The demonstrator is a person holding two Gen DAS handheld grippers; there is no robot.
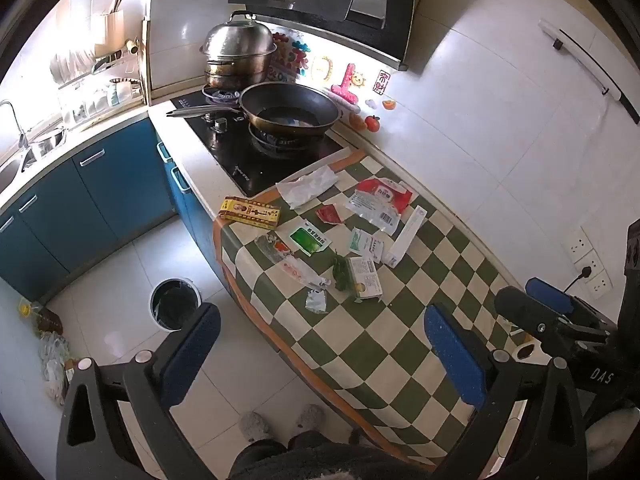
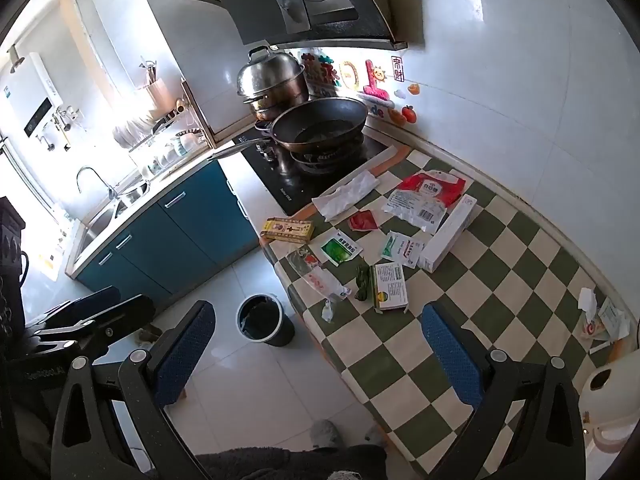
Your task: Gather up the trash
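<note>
Several pieces of trash lie on the checkered counter: a yellow box, a crumpled white tissue, a red-and-white bag, a green sachet, a long white box, and a green-and-white box. The same items show in the right wrist view, with the yellow box and green-and-white box. A lined bin stands on the floor left of the counter; it also shows in the right wrist view. My left gripper and right gripper are both open and empty, held above the counter's near edge.
A black wok and a steel steamer pot sit on the hob behind the trash. Blue cabinets and a sink run along the left. More wrappers and a white kettle are at the counter's right.
</note>
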